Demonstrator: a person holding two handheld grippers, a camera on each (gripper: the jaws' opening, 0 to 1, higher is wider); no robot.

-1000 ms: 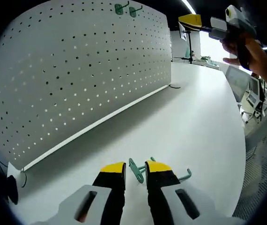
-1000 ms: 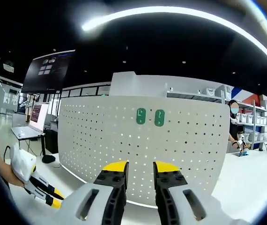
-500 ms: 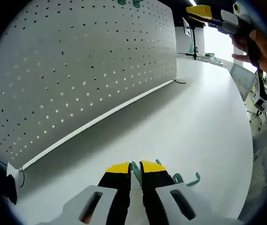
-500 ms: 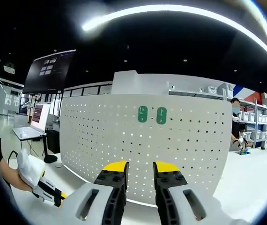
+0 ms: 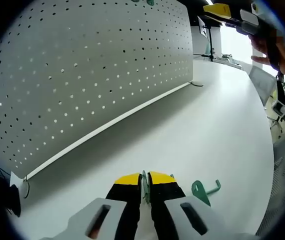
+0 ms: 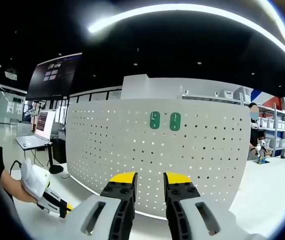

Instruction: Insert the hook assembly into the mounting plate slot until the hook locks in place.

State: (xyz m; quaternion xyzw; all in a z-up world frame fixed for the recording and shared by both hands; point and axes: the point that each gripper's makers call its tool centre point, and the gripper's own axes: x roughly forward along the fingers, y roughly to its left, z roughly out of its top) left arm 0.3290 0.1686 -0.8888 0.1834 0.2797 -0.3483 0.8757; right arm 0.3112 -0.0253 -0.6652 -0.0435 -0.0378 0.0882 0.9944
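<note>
A white perforated mounting plate (image 5: 82, 75) stands upright on the white table (image 5: 207, 135). In the left gripper view my left gripper (image 5: 144, 181) is down at the tabletop, shut on the thin plate of a green hook (image 5: 144, 179). A second green hook (image 5: 203, 191) lies on the table just to its right. My right gripper (image 5: 225, 11) is held high at the upper right by a hand. In the right gripper view the right gripper (image 6: 150, 179) is open and holds nothing, facing the mounting plate (image 6: 132, 150). Two green hooks (image 6: 164, 121) hang near the plate's top edge. The left gripper (image 6: 50, 200) is low on the left.
A laptop (image 6: 32, 140) sits on the table beyond the plate's left end. A person (image 6: 255, 142) stands far off at the right by shelves. A small round foot with a cable (image 5: 198, 84) lies at the plate's far end. Open tabletop stretches in front of the plate.
The left gripper's jaws have closed on the green hook that lay between them. The second hook now lies farther out to the right. The right gripper has stayed open, facing the plate.
</note>
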